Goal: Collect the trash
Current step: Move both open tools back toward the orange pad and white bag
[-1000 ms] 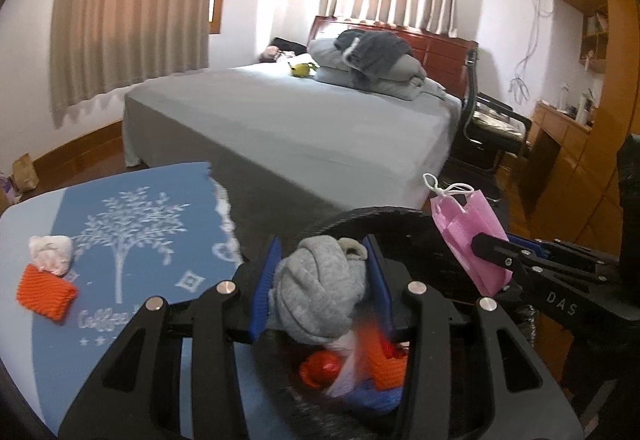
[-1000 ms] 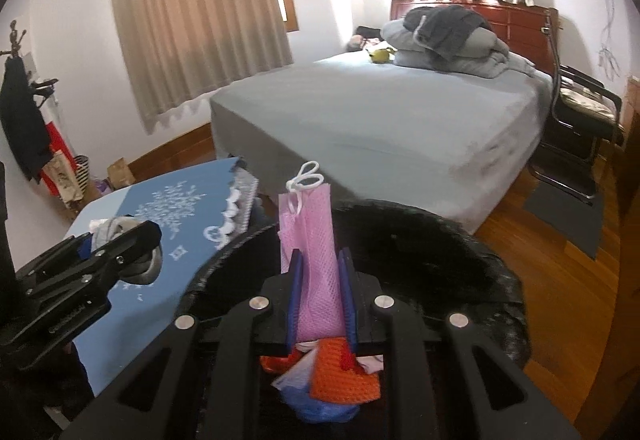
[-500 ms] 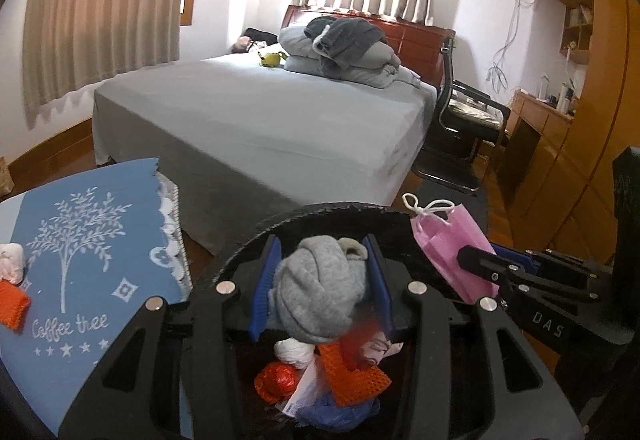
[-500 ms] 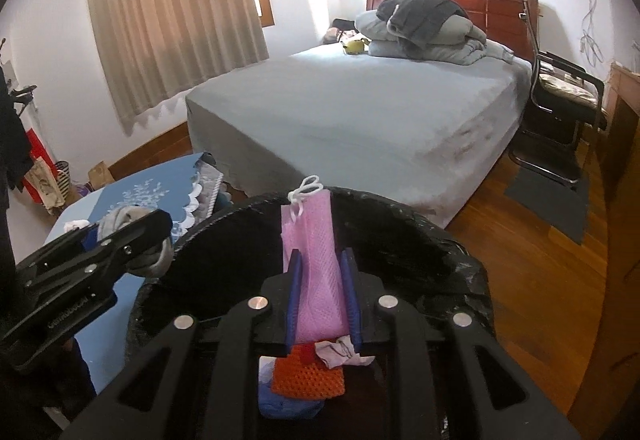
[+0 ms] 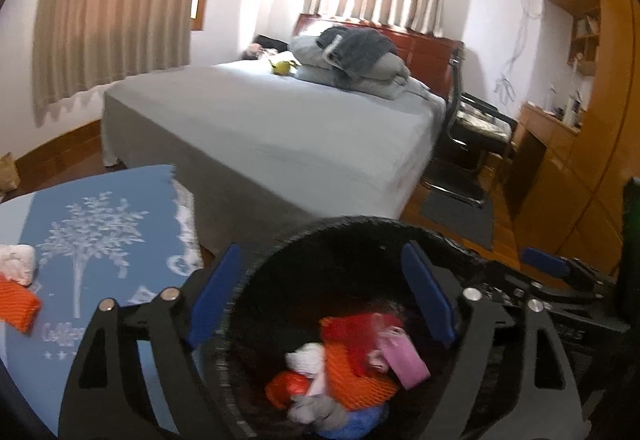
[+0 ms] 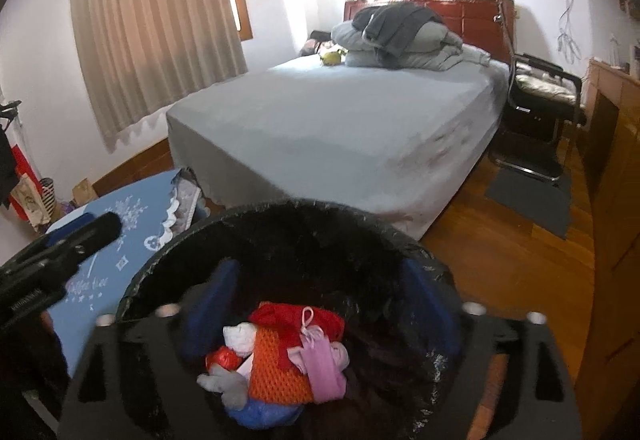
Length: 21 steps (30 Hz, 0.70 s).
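Let both pieces drop clear into the black trash bin [image 5: 256, 320] before you pull away, and keep your fingers off its rim. Your left gripper [image 5: 322, 304] is opening wide with nothing between its blue pads [image 5: 428, 300]. The gray sock ball [image 5: 316, 410] lies below them on the pile. Your right gripper [image 6: 320, 312] is opening wide too, and it is empty. The pink bag [image 6: 320, 360] rests in the bin under its fingers. An orange net piece [image 5: 16, 304] waits on the blue table [image 5: 120, 224], left of your left fingers.

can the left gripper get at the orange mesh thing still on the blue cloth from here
Probably yes. The left gripper has nothing between its opening jaws, and the orange mesh piece lies uncovered on the blue cloth to its left, beside a white wad. It must swing off the bin first.
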Each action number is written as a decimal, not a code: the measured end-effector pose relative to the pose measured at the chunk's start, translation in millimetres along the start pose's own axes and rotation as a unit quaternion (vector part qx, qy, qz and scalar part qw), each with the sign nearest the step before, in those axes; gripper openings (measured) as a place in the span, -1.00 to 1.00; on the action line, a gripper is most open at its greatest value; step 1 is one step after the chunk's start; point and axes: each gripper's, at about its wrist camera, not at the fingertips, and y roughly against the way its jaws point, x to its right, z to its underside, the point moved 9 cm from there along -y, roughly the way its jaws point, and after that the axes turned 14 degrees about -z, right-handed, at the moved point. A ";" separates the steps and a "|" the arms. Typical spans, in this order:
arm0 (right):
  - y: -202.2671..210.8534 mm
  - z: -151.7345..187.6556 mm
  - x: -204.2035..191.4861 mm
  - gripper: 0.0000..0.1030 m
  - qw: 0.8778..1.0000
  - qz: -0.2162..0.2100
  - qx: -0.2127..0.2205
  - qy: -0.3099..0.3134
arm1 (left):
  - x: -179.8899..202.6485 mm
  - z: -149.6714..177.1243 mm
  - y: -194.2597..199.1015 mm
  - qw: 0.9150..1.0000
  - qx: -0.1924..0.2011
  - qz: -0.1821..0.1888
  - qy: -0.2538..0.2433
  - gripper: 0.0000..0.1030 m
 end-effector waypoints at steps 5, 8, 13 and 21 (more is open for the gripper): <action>2.6 -6.9 -14.7 0.88 1.000 -0.013 0.008 0.006 | -45.3 -9.1 17.2 0.999 0.018 -0.045 0.012 0.72; 0.7 -8.8 -29.1 0.88 1.000 -0.022 0.010 0.015 | -77.2 -13.4 28.6 0.997 0.027 -0.076 0.019 0.73; -8.5 -9.6 -60.5 0.88 0.999 -0.046 0.005 0.028 | -126.7 -12.7 46.2 0.992 0.031 -0.121 0.036 0.74; -39.6 -4.6 -129.3 0.88 0.994 -0.095 -0.015 0.060 | -200.0 7.6 64.6 0.981 0.017 -0.180 0.066 0.74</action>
